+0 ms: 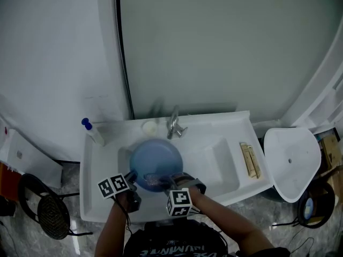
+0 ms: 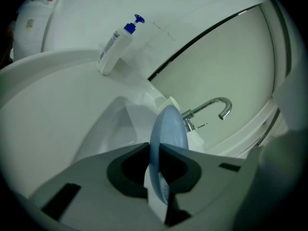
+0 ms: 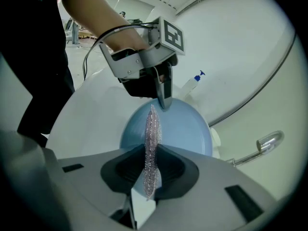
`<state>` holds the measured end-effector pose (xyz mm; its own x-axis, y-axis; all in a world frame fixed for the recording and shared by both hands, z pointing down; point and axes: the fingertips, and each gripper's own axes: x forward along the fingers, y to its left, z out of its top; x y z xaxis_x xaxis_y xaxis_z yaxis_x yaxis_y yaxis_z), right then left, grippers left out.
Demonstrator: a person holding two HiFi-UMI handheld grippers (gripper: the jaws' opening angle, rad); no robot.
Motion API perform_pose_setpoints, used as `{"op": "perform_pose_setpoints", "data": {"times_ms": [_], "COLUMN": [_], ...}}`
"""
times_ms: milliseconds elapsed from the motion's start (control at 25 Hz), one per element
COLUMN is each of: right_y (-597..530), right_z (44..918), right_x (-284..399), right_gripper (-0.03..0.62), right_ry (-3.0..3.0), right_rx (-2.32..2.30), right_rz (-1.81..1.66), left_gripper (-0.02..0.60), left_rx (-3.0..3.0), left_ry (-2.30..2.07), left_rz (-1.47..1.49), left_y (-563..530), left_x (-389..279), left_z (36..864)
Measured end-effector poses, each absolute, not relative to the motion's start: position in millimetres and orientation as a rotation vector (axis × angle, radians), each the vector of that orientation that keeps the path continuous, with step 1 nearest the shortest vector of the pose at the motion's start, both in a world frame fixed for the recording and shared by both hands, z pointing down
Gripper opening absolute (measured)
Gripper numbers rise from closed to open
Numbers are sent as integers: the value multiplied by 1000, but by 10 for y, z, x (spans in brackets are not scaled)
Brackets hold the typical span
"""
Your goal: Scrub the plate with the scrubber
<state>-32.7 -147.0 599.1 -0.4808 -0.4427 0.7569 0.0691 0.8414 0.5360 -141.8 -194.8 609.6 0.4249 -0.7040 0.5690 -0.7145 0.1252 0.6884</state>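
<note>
Plate (image 1: 156,158) rim pinched by left gripper (image 2: 158,173); right gripper (image 3: 150,171) clamps scrubber (image 3: 152,131) by its near edge

White sink (image 1: 102,186), chrome faucet (image 1: 174,125), blue-capped bottle (image 1: 92,133) at rim

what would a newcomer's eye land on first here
First the blue plate, held over the white sink by the left gripper, whose jaws are shut on its rim. Next comes the glittery scrubber, pinched in the jaws of the right gripper just in front of the plate's face.
</note>
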Motion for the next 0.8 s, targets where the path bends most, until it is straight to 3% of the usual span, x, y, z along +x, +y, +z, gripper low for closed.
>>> {"op": "perform_pose_setpoints", "data": {"times_ms": [440, 800], "right_y": [-1315, -1843], "right_z": [6121, 5779], "right_x": [-261, -275], "right_gripper": [77, 77], "right_ry": [-2030, -1976], "right_rx": [235, 415], "right_rz": [-524, -685], "left_gripper": [40, 38], "left_rx": [1580, 1590], "left_ry": [-1282, -1227], "left_rz": [67, 53], "left_y": [-1964, -1890], "left_x": [-1390, -1278], "left_z": [6232, 6240]}}
